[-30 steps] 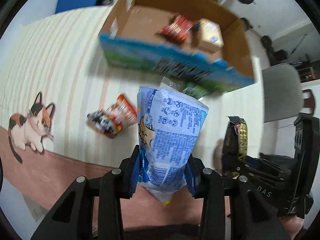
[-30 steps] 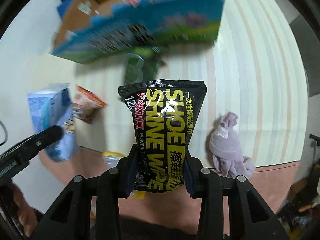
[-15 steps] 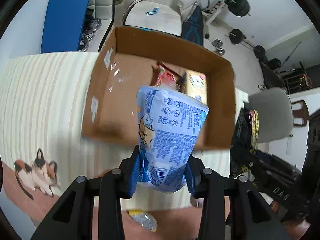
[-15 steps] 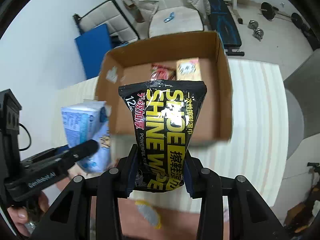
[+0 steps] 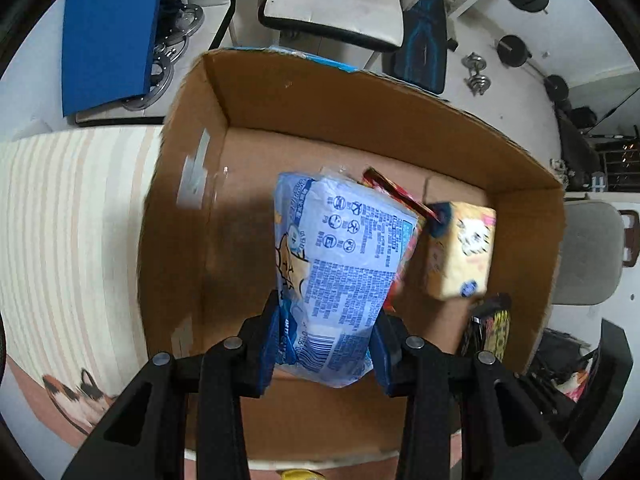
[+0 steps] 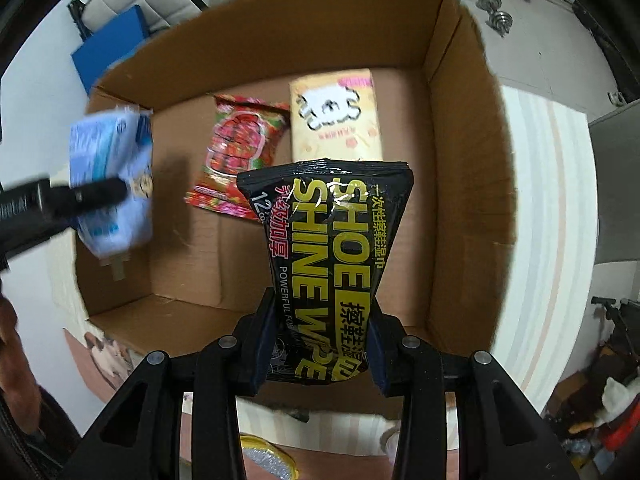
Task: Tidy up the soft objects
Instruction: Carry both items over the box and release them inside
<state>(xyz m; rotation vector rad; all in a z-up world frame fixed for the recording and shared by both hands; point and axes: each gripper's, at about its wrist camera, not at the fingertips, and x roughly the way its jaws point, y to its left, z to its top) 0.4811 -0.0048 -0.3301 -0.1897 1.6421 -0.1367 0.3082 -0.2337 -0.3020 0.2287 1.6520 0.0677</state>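
1. So, big cardboard box [image 6: 460, 128] sits on the striped table [image 5: 72, 220], holding a yellow pack [image 6: 334, 116] and red pack [image 6: 240, 148].
2. Left hand-held gripper [image 5: 326, 344] clamps the blue tissue pack [image 5: 340, 272] over the box.
3. Right hand-held gripper [image 6: 320, 350] grips the black shoe-wipe pack [image 6: 332, 256] over it too.

Even indoor light, moderately bright, from overhead. Strong fisheye bending with black vignette at the corners. Glare on the glossy black wipes pack [image 6: 332, 264] and on tape inside the cardboard box [image 5: 192, 176]. Soft dark shadows across the box floor. Motion blur on the blue pack [image 6: 112, 176] and the yellow pack [image 5: 460, 256].
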